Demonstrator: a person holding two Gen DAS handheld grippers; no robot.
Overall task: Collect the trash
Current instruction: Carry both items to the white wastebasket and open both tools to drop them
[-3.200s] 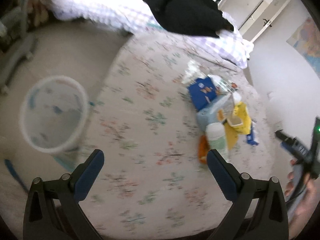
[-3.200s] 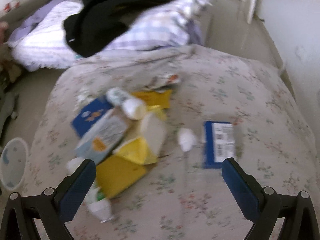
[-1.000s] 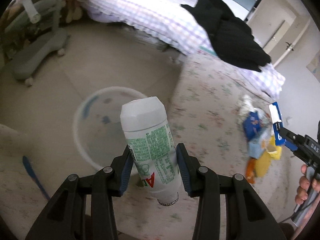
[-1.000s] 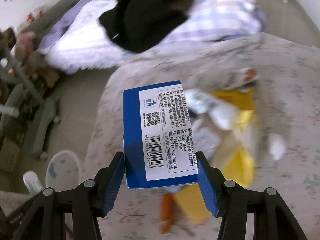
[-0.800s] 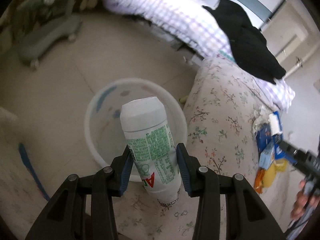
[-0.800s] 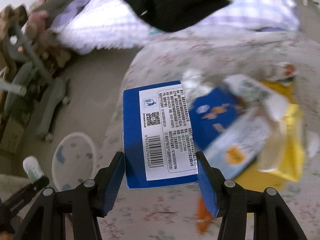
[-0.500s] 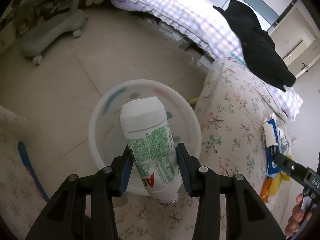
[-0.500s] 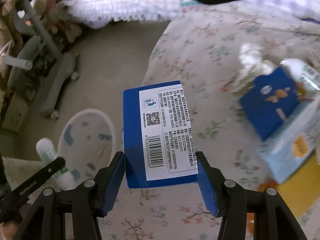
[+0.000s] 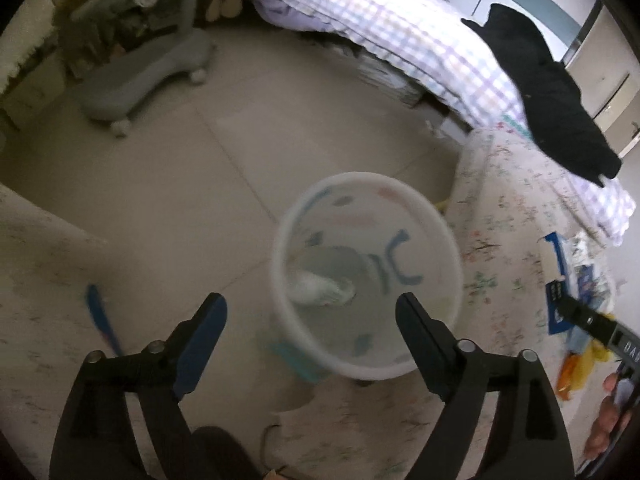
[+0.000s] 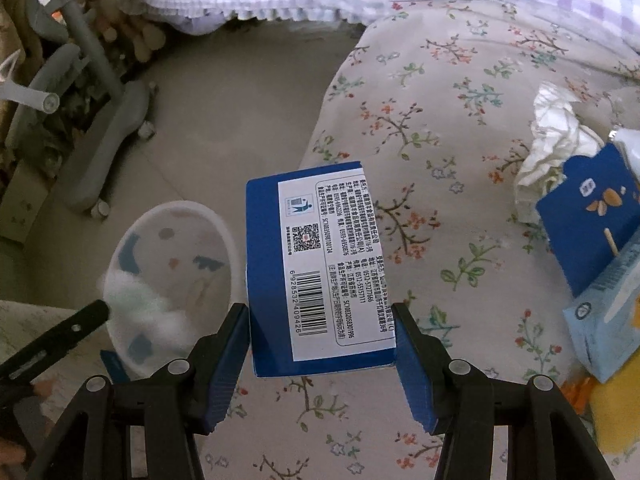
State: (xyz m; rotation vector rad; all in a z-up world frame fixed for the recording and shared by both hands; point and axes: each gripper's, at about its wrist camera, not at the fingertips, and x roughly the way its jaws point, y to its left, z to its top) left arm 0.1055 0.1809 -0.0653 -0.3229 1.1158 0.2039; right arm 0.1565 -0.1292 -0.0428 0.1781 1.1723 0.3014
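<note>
The left gripper [image 9: 311, 315] hangs with fingers spread wide and nothing between them, while the right gripper [image 10: 321, 334] is clamped tight

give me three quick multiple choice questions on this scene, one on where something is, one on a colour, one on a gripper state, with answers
1. Where is the bottle?
A. in the bin
B. on the bed
C. in the left gripper

2. What colour is the box held by the right gripper?
A. yellow
B. blue
C. red

3. How does the left gripper stand?
A. shut on the bottle
B. shut on nothing
C. open

Answers:
1 A: the bottle lies at the bottom of the bin on the floor.
2 B: the box is blue with a white barcode label, clamped in the right gripper.
3 C: the left gripper has its fingers wide apart above the bin with nothing between them.
</note>
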